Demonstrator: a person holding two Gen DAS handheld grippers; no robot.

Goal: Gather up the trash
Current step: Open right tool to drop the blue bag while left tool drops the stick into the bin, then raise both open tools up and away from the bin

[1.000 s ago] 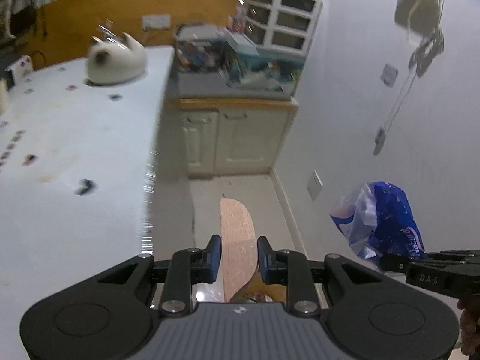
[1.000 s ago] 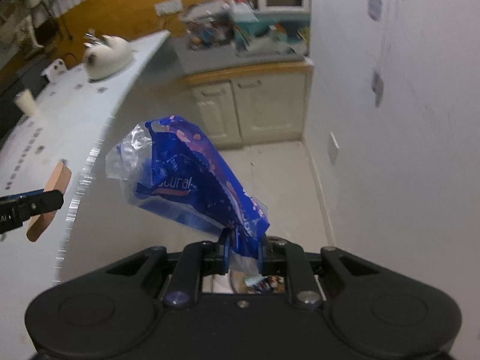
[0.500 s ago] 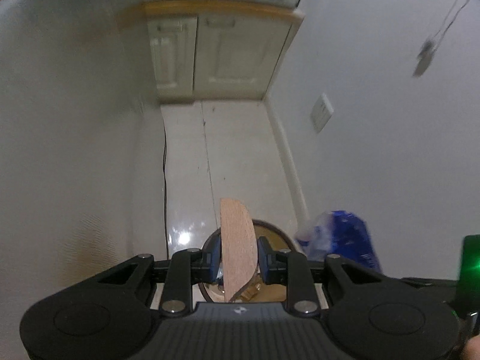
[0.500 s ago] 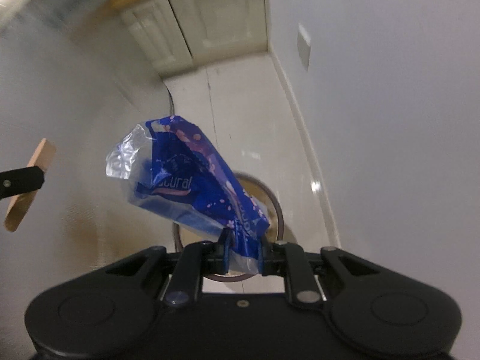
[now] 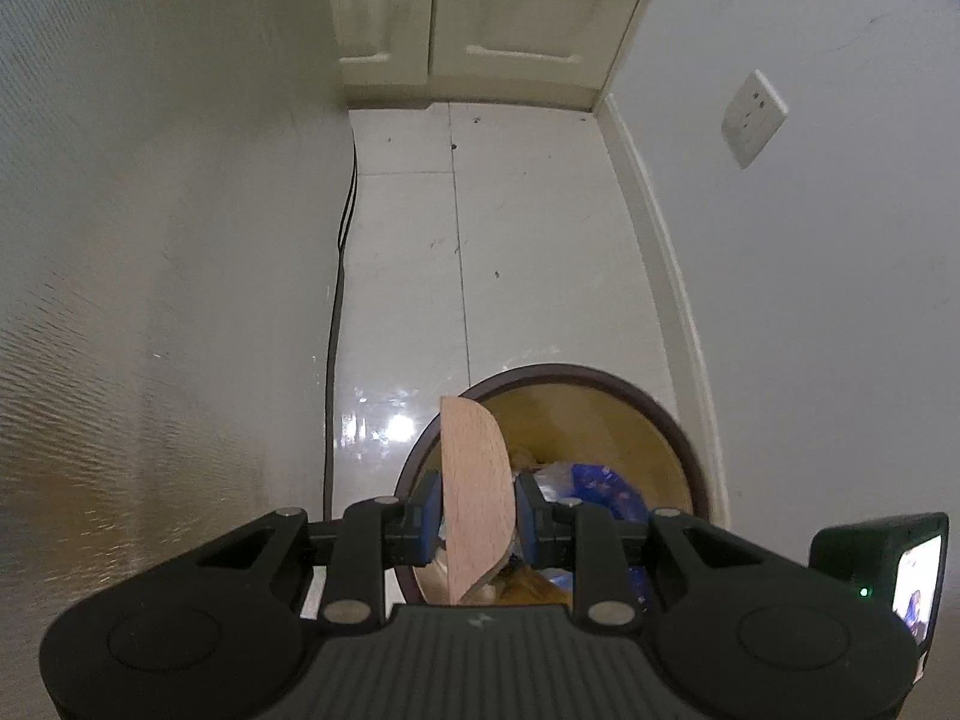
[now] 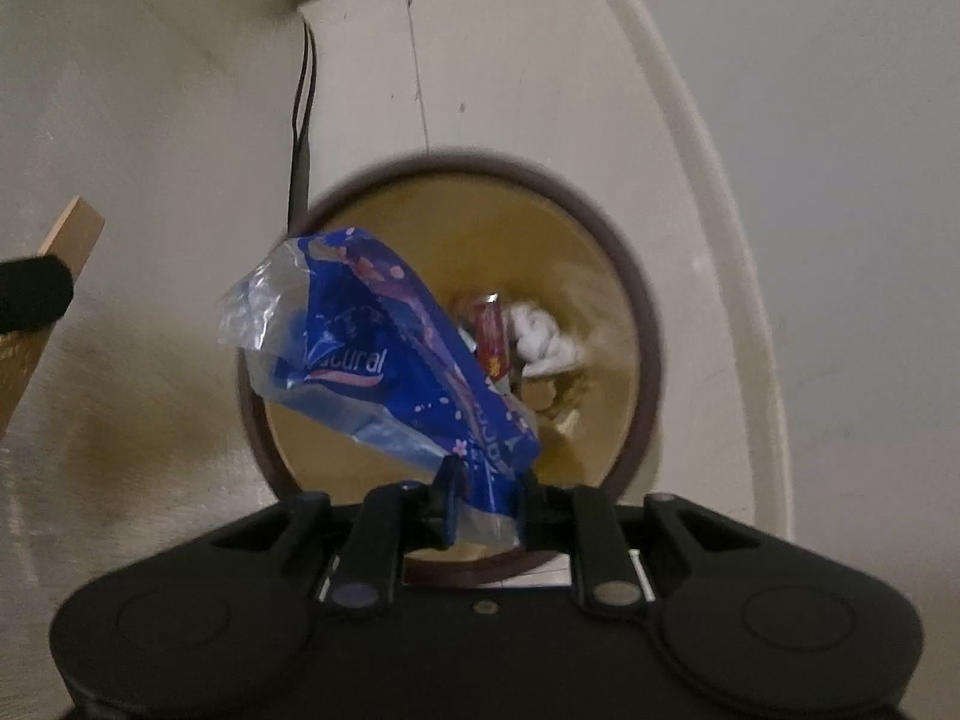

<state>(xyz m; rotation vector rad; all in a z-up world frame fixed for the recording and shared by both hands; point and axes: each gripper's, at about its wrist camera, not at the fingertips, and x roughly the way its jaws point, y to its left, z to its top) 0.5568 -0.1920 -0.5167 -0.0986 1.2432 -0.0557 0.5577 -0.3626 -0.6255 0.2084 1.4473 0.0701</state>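
Observation:
My left gripper (image 5: 477, 513) is shut on a flat wooden piece (image 5: 477, 480) with a rounded edge, held above the near rim of a round brown-rimmed trash bin (image 5: 672, 426) on the floor. My right gripper (image 6: 483, 507) is shut on a crumpled blue and clear plastic wrapper (image 6: 384, 360), held over the bin's opening (image 6: 645, 324). The bin holds a red packet (image 6: 489, 339), white crumpled paper (image 6: 549, 345) and other scraps. The wrapper also shows inside the bin's outline in the left wrist view (image 5: 600, 483). The wooden piece shows at the left edge of the right wrist view (image 6: 57, 276).
The bin stands in a narrow floor strip between a white panel (image 5: 150, 270) on the left and a white wall (image 5: 840, 300) with a socket (image 5: 753, 117) on the right. A black cable (image 5: 336, 330) runs down the left side. Cupboard doors (image 5: 480, 12) close the far end.
Both grippers have tilted and dropped from table height toward the floor. The bin now fills the right wrist view, with the wrapper over it. Both loads stay gripped.

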